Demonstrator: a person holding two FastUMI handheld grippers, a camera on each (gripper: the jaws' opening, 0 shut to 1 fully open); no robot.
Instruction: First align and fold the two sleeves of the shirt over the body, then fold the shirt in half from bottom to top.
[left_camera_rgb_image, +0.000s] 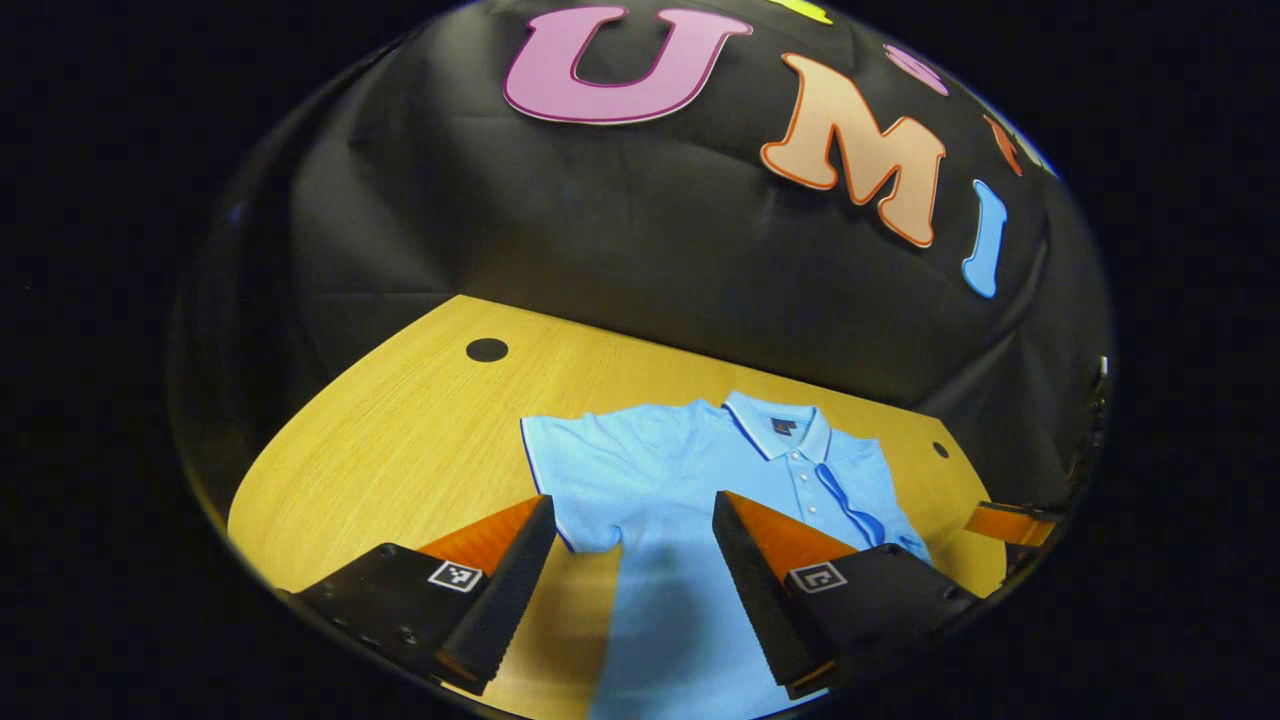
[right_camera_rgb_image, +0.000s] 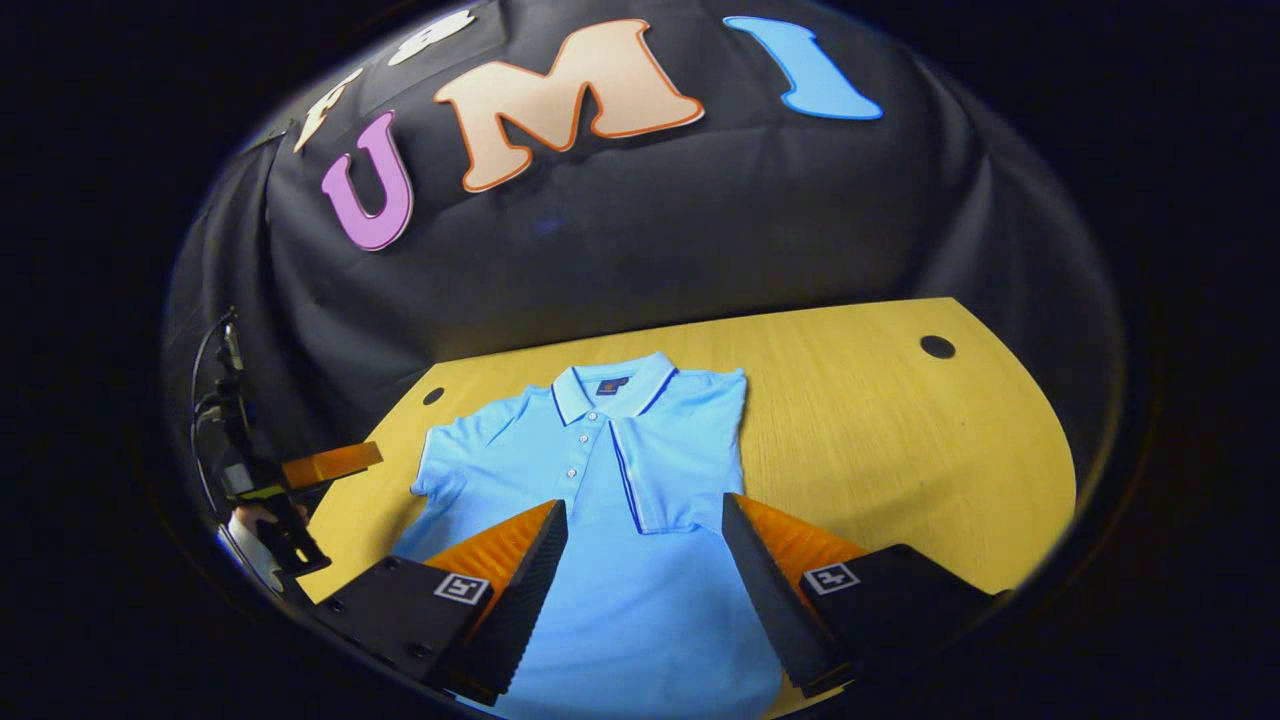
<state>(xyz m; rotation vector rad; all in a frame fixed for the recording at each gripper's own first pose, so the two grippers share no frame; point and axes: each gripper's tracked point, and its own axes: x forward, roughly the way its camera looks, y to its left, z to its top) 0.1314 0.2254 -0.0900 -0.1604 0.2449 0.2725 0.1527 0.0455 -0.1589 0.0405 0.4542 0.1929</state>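
Observation:
A light blue polo shirt (left_camera_rgb_image: 660, 480) lies face up on the wooden table (left_camera_rgb_image: 400, 450), collar toward the booth wall. In the right gripper view one sleeve (right_camera_rgb_image: 690, 450) is folded over the shirt (right_camera_rgb_image: 620, 590) body, its dark-trimmed edge near the placket; the other sleeve (right_camera_rgb_image: 445, 465) lies spread out flat. My left gripper (left_camera_rgb_image: 633, 503) hovers open over the lower body, beside the spread sleeve (left_camera_rgb_image: 560, 470). My right gripper (right_camera_rgb_image: 645, 508) is open above the body, just below the folded sleeve. Neither holds any cloth. The left gripper (right_camera_rgb_image: 315, 465) appears at the table's left edge, held by a hand.
The table (right_camera_rgb_image: 900, 450) has a round dark hole (left_camera_rgb_image: 487, 350) at the back left and a smaller hole (left_camera_rgb_image: 940, 450) near the shirt's far shoulder. Bare wood lies on both sides of the shirt. The black booth wall stands close behind. A finger of the right gripper (left_camera_rgb_image: 1005, 522) shows at the table's right edge.

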